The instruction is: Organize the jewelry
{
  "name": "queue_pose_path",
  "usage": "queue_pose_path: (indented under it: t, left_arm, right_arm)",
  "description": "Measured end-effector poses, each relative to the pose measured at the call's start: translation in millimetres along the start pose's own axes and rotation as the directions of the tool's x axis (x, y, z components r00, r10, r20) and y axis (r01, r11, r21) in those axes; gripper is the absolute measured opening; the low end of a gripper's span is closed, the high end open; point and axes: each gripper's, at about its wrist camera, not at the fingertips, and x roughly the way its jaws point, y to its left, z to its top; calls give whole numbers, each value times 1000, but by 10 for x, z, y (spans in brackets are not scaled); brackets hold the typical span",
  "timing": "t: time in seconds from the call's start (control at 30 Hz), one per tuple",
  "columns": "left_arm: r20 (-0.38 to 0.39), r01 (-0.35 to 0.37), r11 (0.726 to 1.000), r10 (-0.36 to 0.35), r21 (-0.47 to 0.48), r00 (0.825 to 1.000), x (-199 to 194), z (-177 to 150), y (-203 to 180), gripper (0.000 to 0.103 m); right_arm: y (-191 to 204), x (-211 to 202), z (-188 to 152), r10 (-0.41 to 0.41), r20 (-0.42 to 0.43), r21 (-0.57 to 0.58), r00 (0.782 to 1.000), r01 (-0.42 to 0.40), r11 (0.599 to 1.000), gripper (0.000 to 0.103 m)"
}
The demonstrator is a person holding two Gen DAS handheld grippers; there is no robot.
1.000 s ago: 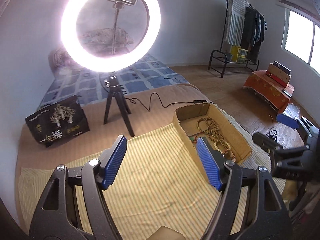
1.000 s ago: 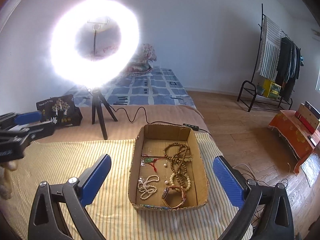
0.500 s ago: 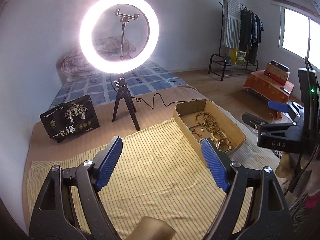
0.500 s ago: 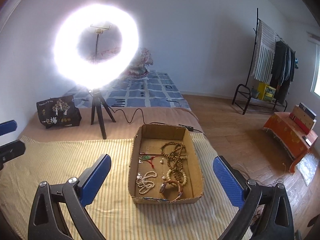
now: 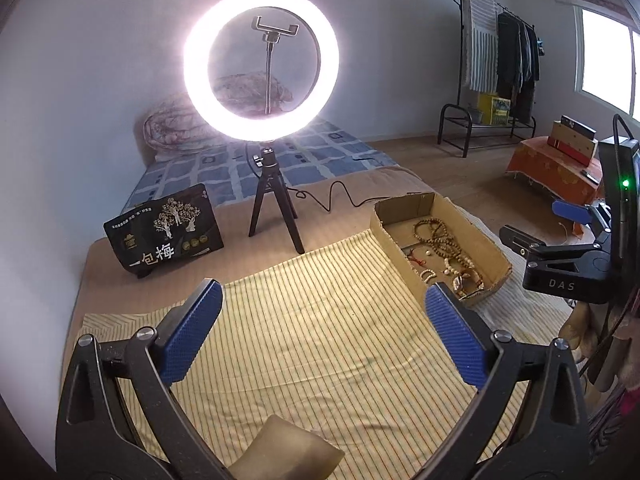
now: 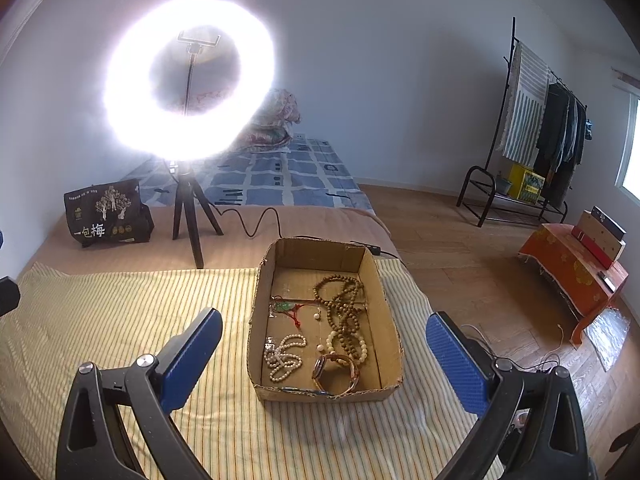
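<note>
We hold both tools, left (image 5: 320,322) and right (image 6: 324,346), spread apart and empty above the cardboard tray (image 6: 256,320), probably to choose among the tangled wooden beads (image 6: 344,312).

Inventory, counted, with places given relative to the cardboard box (image 6: 370,276).

- Cardboard box: 1.
- Inside the box: long brown bead strand (image 6: 344,304), 1, in a tangle; white bead strings (image 6: 282,360), 1 cluster, exact number of strands unclear; pale bead bracelet (image 6: 362,346), 1; watch (image 6: 334,372), 1; red cord with a green pendant (image 6: 286,307), 1; loose white beads, 2 visible.
- Under the box: striped yellow cloth (image 6: 120,320), 1.
- Behind the box: ring light on a tripod (image 6: 188,80), 1; black bag with printed characters (image 6: 106,212), 1.
- Far right of the box: clothes rack (image 6: 532,148), 1.
- Grippers: 2, two blue pads each.
</note>
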Motion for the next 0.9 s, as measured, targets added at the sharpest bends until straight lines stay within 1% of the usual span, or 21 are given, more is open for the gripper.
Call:
queue_pose_path:
  t: [0.17, 0.9]
  left_arm:
    - [-5, -11, 1000, 11, 18, 1000, 39, -27, -14, 103]
    - [-6, -6, 1000, 6, 24, 1000, 62, -48, -44, 103]
  right_arm:
    - [29, 28, -15, -7, -2, -17, 1000, 7, 1000, 103]
    - [25, 70, -37, -12, -13, -18, 1000, 12, 1000, 103]
